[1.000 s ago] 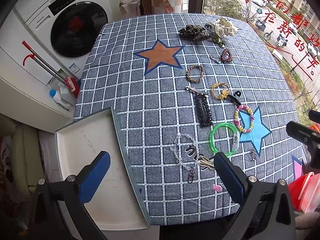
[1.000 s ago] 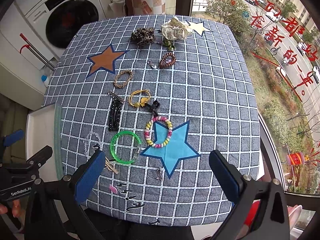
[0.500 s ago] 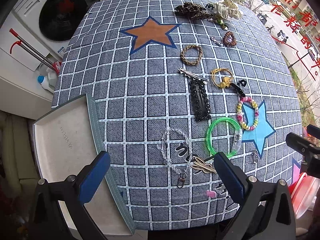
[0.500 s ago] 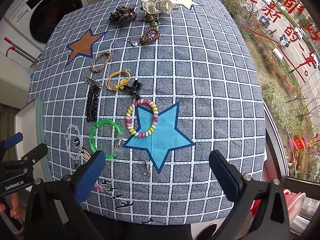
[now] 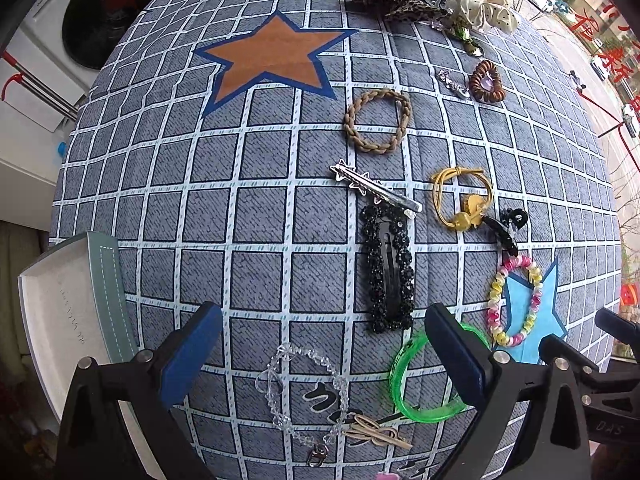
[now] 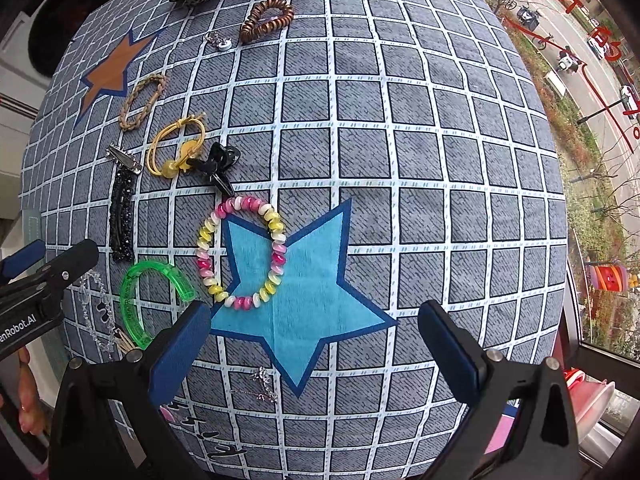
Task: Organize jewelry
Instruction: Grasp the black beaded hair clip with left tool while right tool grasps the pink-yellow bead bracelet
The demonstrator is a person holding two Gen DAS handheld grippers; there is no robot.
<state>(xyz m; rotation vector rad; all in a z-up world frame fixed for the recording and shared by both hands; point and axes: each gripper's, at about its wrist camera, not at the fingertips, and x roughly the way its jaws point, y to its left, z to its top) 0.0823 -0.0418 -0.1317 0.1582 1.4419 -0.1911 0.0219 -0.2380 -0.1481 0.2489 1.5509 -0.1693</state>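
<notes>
Both tongs are spread wide and empty. In the left wrist view the left gripper (image 5: 320, 356) hangs over the lower centre of the frame, with the clear bead bracelet (image 5: 306, 392) lying between its fingers on the checked tablecloth (image 5: 248, 208). The green bangle (image 5: 424, 376) sits partly under the right-hand finger, and a small gold clip (image 5: 376, 432) touches the bracelet's lower end. The open white box (image 5: 68, 312) sits at the lower left edge, nothing visible in it. The right gripper (image 6: 312, 340) hovers over the blue star patch (image 6: 304, 292), with the pastel bead bracelet (image 6: 240, 252) just above it in frame. Nothing looks sorted yet. The likely step is the left picking the clear bracelet. Suggest coming straight down, centring on one side of the loop and not its hollow middle, keeping the right-hand finger clear of the bangle, closing slowly, and checking that the gold clip doesn't ride along before swinging to the box.
</notes>
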